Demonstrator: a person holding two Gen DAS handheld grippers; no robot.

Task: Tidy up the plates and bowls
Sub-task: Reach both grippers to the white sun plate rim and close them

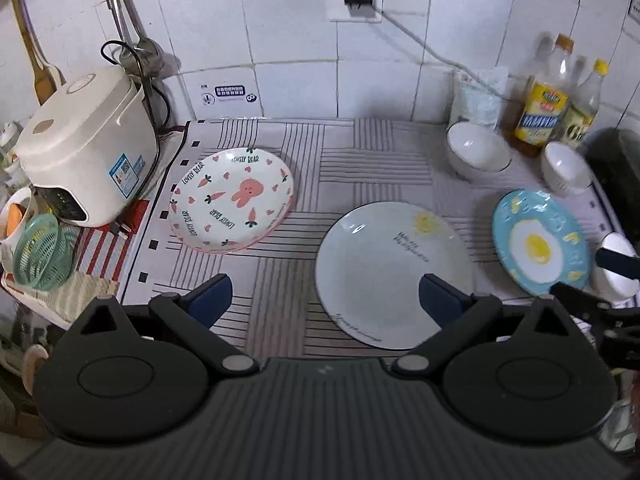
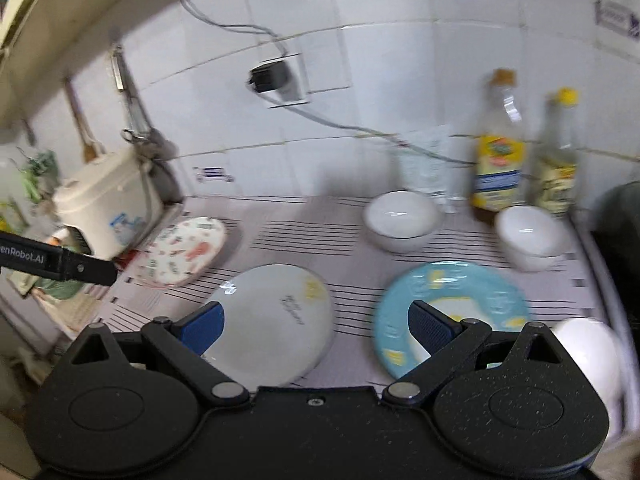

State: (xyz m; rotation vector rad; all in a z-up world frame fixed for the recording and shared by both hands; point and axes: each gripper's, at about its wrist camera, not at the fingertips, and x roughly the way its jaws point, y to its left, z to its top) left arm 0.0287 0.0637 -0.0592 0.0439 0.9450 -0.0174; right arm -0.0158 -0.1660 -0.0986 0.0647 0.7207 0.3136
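A: Three plates flat on the striped cloth of the desk [image 1: 360, 152]: pale round ceramic plate with a small yellow sun print [image 1: 394, 274] at lower centre of the left view, turquoise round plate with a fried-egg print [image 1: 540, 242] at right, white-and-pink shallow plate with rabbit and carrot prints [image 1: 231, 199] at left centre, seemingly on a second pink-rimmed one.

B: And bowls?

A: Two white ceramic bowls with a thin dark rim line, one [image 1: 478, 152] and another [image 1: 566, 168], at upper right near the yellow-labelled oil bottles [image 1: 544, 108]; part of a third white bowl [image 2: 588, 356] at lower right of the right view.

B: Best way in?

A: Probably start with the sun plate: come low at its near rim, one finger under the lip, one above, lift level, set down centred on a like plate. Risk of slipping on glaze, or dragging the cloth.

B: Fingers?

A: Left gripper [image 1: 326, 300] spread wide, empty, touching nothing, right blue pad hovering over the sun plate. Right gripper [image 2: 316, 324] likewise wide apart and empty, between sun plate and egg plate. Right view blurred.
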